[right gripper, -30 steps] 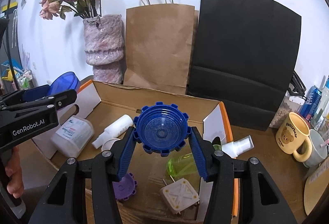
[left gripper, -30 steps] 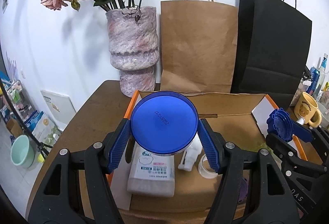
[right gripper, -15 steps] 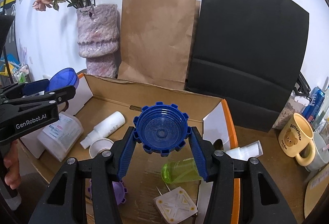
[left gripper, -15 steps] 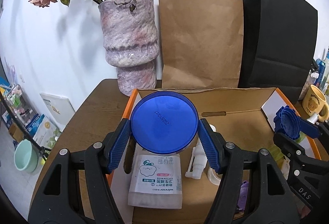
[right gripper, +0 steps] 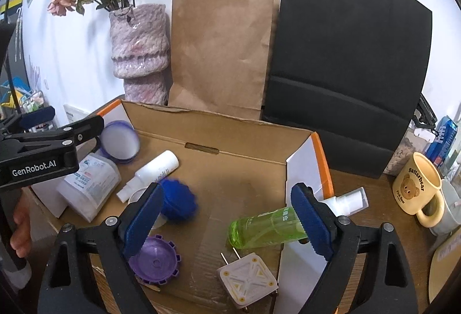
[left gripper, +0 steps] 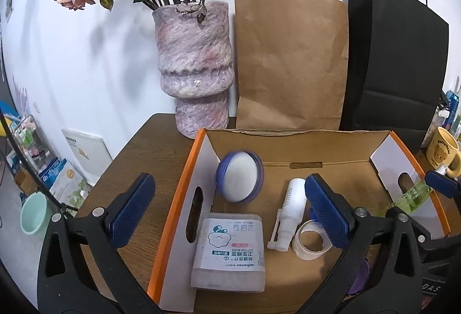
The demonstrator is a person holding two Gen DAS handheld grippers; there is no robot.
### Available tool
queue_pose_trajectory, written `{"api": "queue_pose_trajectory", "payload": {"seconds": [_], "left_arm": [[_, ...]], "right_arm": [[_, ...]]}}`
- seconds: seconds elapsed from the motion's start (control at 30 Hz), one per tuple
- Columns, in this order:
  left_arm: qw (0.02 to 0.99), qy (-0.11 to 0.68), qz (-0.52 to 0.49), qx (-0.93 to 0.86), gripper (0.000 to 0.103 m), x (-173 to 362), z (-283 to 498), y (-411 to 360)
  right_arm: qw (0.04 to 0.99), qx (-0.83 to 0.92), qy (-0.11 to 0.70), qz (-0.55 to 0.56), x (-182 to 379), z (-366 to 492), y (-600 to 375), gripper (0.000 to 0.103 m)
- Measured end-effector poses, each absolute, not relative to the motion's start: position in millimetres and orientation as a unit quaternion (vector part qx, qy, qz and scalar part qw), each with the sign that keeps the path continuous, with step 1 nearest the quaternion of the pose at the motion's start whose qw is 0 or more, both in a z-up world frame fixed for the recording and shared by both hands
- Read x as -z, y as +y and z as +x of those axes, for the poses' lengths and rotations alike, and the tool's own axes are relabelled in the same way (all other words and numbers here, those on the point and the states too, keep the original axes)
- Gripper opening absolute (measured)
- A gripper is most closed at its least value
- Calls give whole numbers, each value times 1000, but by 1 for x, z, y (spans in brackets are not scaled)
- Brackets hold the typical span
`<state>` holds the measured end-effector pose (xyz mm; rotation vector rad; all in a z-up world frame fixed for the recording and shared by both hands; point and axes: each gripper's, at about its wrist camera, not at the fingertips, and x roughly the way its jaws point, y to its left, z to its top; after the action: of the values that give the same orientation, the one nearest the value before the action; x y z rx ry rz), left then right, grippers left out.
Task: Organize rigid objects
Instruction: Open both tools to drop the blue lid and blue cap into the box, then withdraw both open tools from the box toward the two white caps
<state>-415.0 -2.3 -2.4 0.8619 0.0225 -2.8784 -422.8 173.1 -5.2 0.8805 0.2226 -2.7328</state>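
An open cardboard box with orange edges sits on the wooden table. My left gripper is open and empty above its left part. A round blue container lies on its side at the box's back left corner. My right gripper is open and empty over the box. A blurred blue toothed cap lies in the box by my right gripper's left finger. The box also holds a cotton bud tub, white spray bottle, tape roll, purple cap, green bottle and plug adapter.
A purple vase with dried roses, a brown paper bag and a black bag stand behind the box. A yellow bear mug and a white spray bottle are on the table at the right.
Both grippers opened. The blue container dropped out of my left gripper into the box's back left corner. The blue toothed cap dropped out of my right gripper into the box.
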Motion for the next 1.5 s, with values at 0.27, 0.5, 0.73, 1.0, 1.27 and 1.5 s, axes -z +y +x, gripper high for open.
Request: {"api": "queue_pose_trajectory", "payload": {"seconds": [0.27,0.5,0.73,1.0,1.27,1.5], "left_arm": [[63,11,292,954,103,3,-414,-2],[65,18,290,955,103,3,-410,-3],[54,16,289,956,103,3,-403,1],[49,12,285,957,103,2,-387,6],[43,12,287,957,103,4,-371,9],[43,15,288,957,103,5,-349,10]], "right_arm": [[128,942,76,302,5,-422,173,93],[130,941,75,302,5,-419,173,93],[136,940,78,303,5,-415,170,93],[134,941,75,301,4,-402,175,93],[129,941,72,305,6,-383,183,93],[124,941,67,308,8,-362,191,93]]}}
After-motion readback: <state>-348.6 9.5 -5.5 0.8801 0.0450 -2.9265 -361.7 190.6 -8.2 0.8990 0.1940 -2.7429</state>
